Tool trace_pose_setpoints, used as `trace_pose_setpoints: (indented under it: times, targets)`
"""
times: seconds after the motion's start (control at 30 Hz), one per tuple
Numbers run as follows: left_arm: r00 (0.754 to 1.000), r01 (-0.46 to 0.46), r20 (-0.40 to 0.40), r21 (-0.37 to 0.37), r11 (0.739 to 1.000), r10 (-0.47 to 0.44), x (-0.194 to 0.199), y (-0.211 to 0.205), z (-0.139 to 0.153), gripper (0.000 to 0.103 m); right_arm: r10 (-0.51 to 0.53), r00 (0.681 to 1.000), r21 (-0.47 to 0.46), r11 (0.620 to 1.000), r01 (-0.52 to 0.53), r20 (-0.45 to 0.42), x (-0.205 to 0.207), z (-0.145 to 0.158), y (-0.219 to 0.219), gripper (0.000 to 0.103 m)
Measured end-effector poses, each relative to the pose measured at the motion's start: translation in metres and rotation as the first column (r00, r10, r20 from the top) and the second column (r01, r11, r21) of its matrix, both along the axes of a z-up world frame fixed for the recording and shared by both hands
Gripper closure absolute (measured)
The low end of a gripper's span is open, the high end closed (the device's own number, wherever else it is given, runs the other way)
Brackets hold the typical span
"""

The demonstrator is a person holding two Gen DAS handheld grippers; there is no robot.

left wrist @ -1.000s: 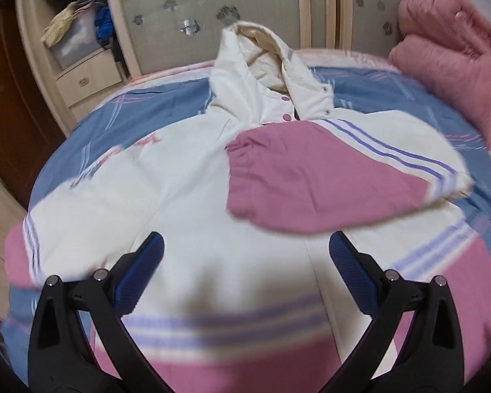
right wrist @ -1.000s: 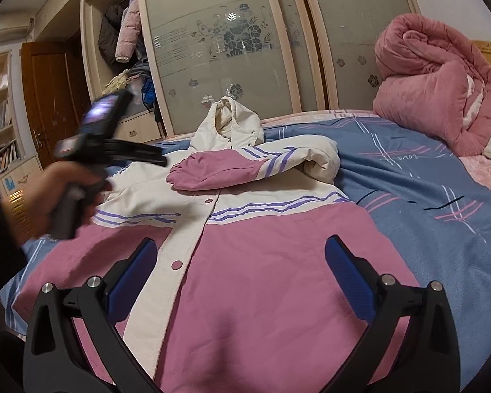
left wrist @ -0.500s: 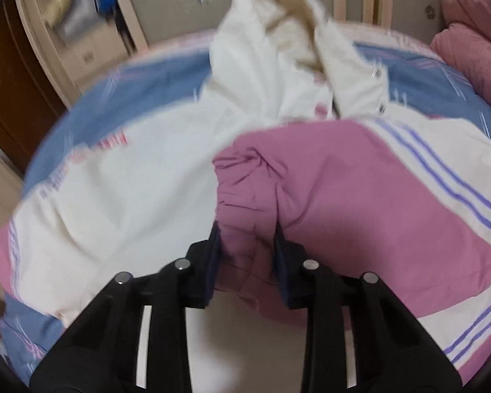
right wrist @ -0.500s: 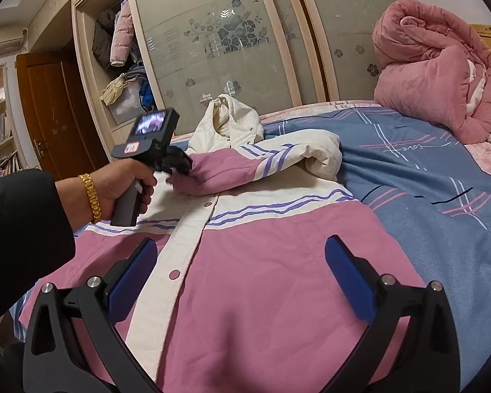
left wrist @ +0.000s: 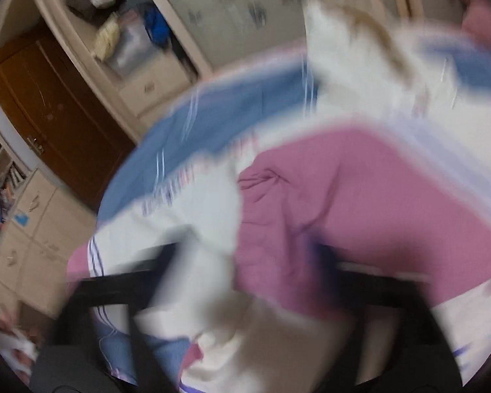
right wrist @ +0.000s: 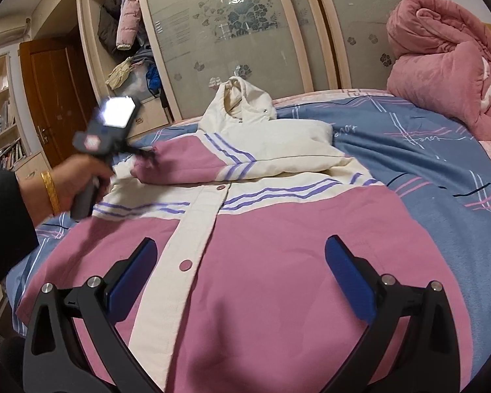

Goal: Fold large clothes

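Your right gripper [right wrist: 239, 281] hangs nearest, jaws spread wide with nothing between them, poised over the pink lower front of the hooded jacket [right wrist: 262, 262]. The jacket lies face up on the blue plaid bedspread [right wrist: 425, 170], its cream snap placket running up between the pink panels to the purple-striped chest. Across the chest lies the pink-cuffed sleeve [right wrist: 186, 167], folded over from the far shoulder. Your left gripper [right wrist: 147, 155] meets the cuff end of that sleeve — the left wrist view is heavily blurred, yet pink fabric [left wrist: 278, 239] sits between the dark fingers, which appear clamped on it. Your left hand [right wrist: 78, 180] grips the handle, a gold bangle [right wrist: 49, 190] at the wrist. Beyond, the cream hood [right wrist: 239, 104] rests toward the frosted wardrobe doors [right wrist: 239, 32]; a rolled pink quilt [right wrist: 442, 65] sits at the far right.
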State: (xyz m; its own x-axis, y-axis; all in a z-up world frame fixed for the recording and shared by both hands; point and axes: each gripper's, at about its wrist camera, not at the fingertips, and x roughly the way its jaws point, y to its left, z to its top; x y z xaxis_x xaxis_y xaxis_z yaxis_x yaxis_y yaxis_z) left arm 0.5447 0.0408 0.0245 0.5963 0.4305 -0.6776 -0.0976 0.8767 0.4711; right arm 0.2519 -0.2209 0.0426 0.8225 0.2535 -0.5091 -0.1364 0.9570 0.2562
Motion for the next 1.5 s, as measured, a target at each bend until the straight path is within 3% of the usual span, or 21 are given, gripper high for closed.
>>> trace_pose_setpoints:
  times: [0.03,0.1,0.23,0.37,0.47,0.53,0.6,0.7,0.77,0.83,0.87,0.97,1.5]
  targets:
    - [1.0,0.008,-0.027,0.015,1.0,-0.008,0.0,0.002,-0.013,0.002,0.005,1.0,-0.005,1.0,-0.005,-0.002,0.001,-0.001,0.003,0.001]
    - [0.999,0.047,0.013,0.006,0.999,-0.047,-0.013,0.005,-0.019,0.002,0.012,1.0,-0.004,1.0,-0.012,0.0,0.0,-0.001,0.005,0.001]
    - [0.992,0.038,0.119,-0.083,0.996,-0.028,-0.046,0.022,0.012,0.002,0.021,0.999,-0.023,1.0,-0.02,0.027,-0.004,0.003,0.007,0.001]
    - [0.953,0.127,0.297,-0.192,0.973,-0.066,-0.139,0.024,0.065,0.002,0.016,0.999,-0.045,0.999,-0.014,0.038,-0.009,0.005,0.005,0.001]
    - [0.907,0.211,0.414,-0.275,0.938,-0.082,-0.243,0.028,0.09,0.002,0.005,0.999,-0.063,0.998,-0.002,0.048,-0.015,0.008,0.002,0.001]
    - [0.883,0.26,0.462,-0.331,0.907,-0.084,-0.289,0.03,0.092,0.002,0.0,0.999,-0.069,0.998,0.003,0.049,-0.02,0.009,-0.001,0.001]
    - [0.877,0.273,0.476,-0.383,0.882,-0.065,-0.325,0.031,0.087,0.002,-0.008,0.998,-0.074,0.997,0.012,0.06,-0.028,0.011,-0.004,0.001]
    - [0.873,0.252,0.486,-0.415,0.874,-0.021,-0.35,0.033,0.07,0.002,-0.022,0.997,-0.097,0.995,0.028,0.068,-0.038,0.011,-0.008,0.001]
    - [0.854,0.261,0.52,-0.394,0.881,-0.021,-0.36,0.031,0.058,0.002,-0.038,0.996,-0.126,0.991,0.048,0.081,-0.044,0.011,-0.009,0.001]
    - [0.868,0.234,0.495,-0.358,0.904,-0.029,-0.36,0.026,0.041,0.002,-0.05,0.995,-0.147,0.987,0.063,0.088,-0.048,0.01,-0.01,0.001]
    - [0.889,0.232,0.456,-0.373,0.898,-0.04,-0.355,0.027,0.035,0.002,-0.056,0.995,-0.153,0.986,0.069,0.088,-0.049,0.01,-0.011,0.001]
    - [0.892,0.273,0.447,-0.413,0.869,-0.067,-0.355,0.026,0.032,0.002,-0.072,0.994,-0.163,0.983,0.085,0.085,-0.05,0.006,-0.014,0.001]
    - [0.894,0.278,0.443,-0.439,0.854,-0.064,-0.355,0.026,0.033,0.002,-0.063,0.995,-0.177,0.981,0.076,0.078,-0.045,0.0,-0.007,0.001]
